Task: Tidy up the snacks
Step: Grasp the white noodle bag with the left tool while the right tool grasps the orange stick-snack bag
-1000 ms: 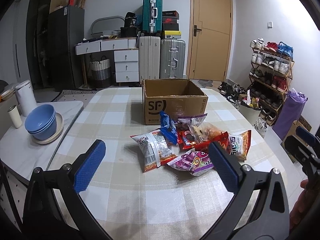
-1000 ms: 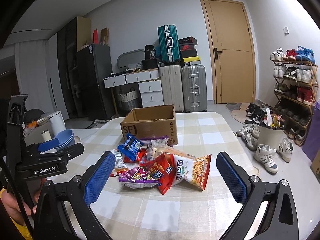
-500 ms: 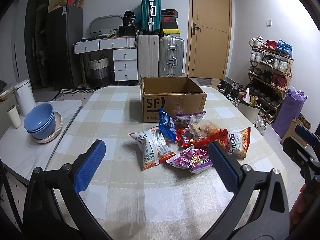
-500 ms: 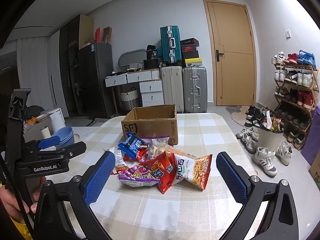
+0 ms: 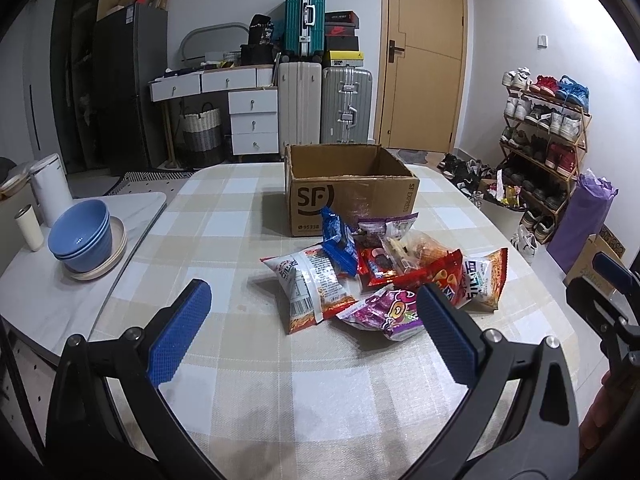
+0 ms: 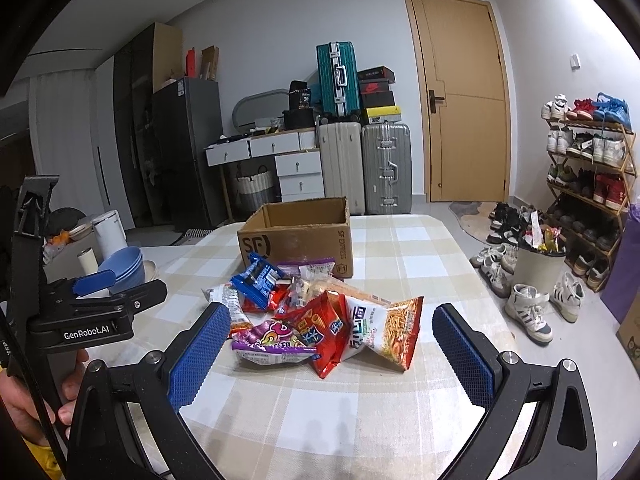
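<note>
A pile of snack bags (image 5: 384,276) (image 6: 320,312) lies on the checked tablecloth, just in front of an open brown cardboard box (image 5: 348,188) (image 6: 300,236). The box looks empty as far as I can see into it. A white-and-red bag (image 5: 308,284), a purple bag (image 5: 384,312) and an orange noodle bag (image 6: 388,328) form the near side of the pile. My left gripper (image 5: 312,320) hovers open just short of the pile. My right gripper (image 6: 332,340) is also open, close in front of the bags. Neither holds anything.
Blue bowls (image 5: 82,236) stacked on a plate, a white kettle (image 5: 50,190) and a small cup (image 5: 29,228) stand on a grey side table at the left. Suitcases (image 5: 324,100), drawers and a shoe rack (image 5: 548,136) line the room behind the table.
Both grippers have risen or tilted slightly, so the box and bags sit a little lower in view. Nothing was picked up and both grippers stay open.
</note>
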{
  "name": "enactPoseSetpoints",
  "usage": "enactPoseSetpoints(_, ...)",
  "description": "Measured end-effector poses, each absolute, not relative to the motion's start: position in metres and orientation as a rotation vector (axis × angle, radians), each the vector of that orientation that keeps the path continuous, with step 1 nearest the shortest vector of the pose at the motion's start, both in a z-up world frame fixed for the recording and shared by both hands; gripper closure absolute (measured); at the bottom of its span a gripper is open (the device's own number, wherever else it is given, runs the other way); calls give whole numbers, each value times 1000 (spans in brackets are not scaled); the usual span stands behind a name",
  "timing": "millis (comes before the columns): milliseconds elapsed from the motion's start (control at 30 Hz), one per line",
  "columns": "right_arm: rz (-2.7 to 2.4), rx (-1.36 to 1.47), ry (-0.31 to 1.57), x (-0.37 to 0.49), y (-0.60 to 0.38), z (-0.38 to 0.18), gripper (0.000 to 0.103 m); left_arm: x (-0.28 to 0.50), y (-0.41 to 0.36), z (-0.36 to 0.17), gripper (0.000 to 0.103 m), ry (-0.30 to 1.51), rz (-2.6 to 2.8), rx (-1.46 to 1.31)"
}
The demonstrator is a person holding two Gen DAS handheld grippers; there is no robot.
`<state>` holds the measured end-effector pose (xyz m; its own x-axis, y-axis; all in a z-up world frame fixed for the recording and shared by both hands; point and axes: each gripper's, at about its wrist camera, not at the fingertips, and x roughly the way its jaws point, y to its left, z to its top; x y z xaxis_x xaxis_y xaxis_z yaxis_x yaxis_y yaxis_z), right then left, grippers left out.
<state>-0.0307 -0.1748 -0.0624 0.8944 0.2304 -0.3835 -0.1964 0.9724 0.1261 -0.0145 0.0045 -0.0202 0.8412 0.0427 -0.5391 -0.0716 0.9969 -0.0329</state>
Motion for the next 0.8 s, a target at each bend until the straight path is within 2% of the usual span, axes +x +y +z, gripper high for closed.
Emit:
enactPoseSetpoints(367, 219, 112, 430, -19, -179, -79, 0, 21, 45, -54, 1, 673, 133, -115)
enactPoseSetpoints(600, 240, 119, 492, 3, -180, -106, 0, 87, 66, -92, 1, 800, 108, -174)
enactPoseSetpoints(800, 229, 145, 537, 24, -189, -123, 0, 140, 53, -112, 1, 870, 96, -174)
